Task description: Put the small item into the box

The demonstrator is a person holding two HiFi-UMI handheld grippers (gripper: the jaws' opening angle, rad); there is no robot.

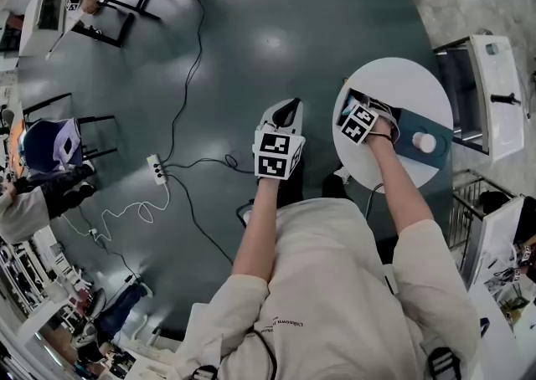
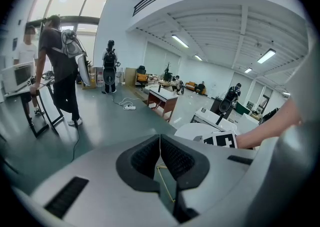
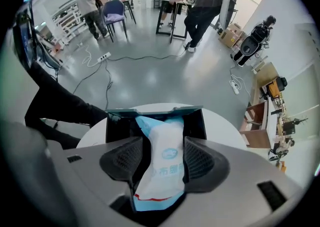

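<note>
The white and light-blue soft plastic packet (image 3: 165,158) stands lengthwise between the jaws of the right gripper (image 3: 163,141), whose black ribbed pads (image 3: 200,158) press on its two sides and clamp it. The packet's far end, at 12 o'clock from the jaws, dips into the open black box with a teal rim (image 3: 196,123), which sits on the round white table (image 3: 227,128). Its near end, edged with a red line, reaches back toward 6 o'clock, into the gripper's body. In the head view the right forearm (image 1: 406,190) runs up from 6 o'clock over the table, and the gripper points straight down above the box. The left gripper (image 2: 160,141), jaws closed together, hangs tilted downward over the grey floor (image 1: 251,35) at 9 o'clock of the table
</note>
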